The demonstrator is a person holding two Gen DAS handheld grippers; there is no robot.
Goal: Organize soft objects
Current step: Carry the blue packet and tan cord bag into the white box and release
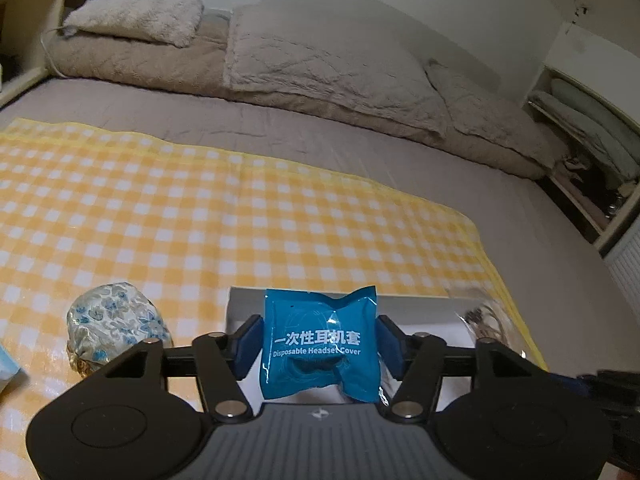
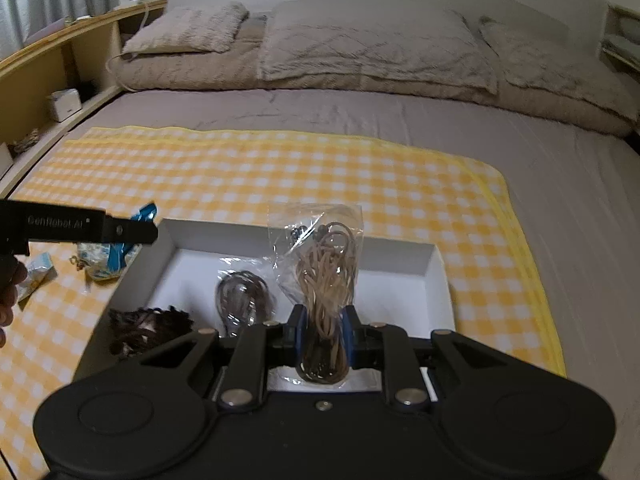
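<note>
Bed: right gripper [image 2: 323,336] jaws clamp cord bag [image 2: 326,280]; left gripper [image 1: 320,344] jaws flank blue packet [image 1: 320,344], grip unclear.

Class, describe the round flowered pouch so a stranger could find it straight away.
Start at the yellow checked cloth on the bed. Left of the white box sits the flowered pouch. Only it is rounded fabric with blue blossoms; its neighbours are plastic packets.

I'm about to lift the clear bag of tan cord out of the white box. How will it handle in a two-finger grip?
Probably floppy: the clear bag of tan cord crinkles and leans above the right gripper. Likely light, since thin film stays upright. Its glossy plastic may slip, though the bundled cord gives the pads something to squeeze.
</note>
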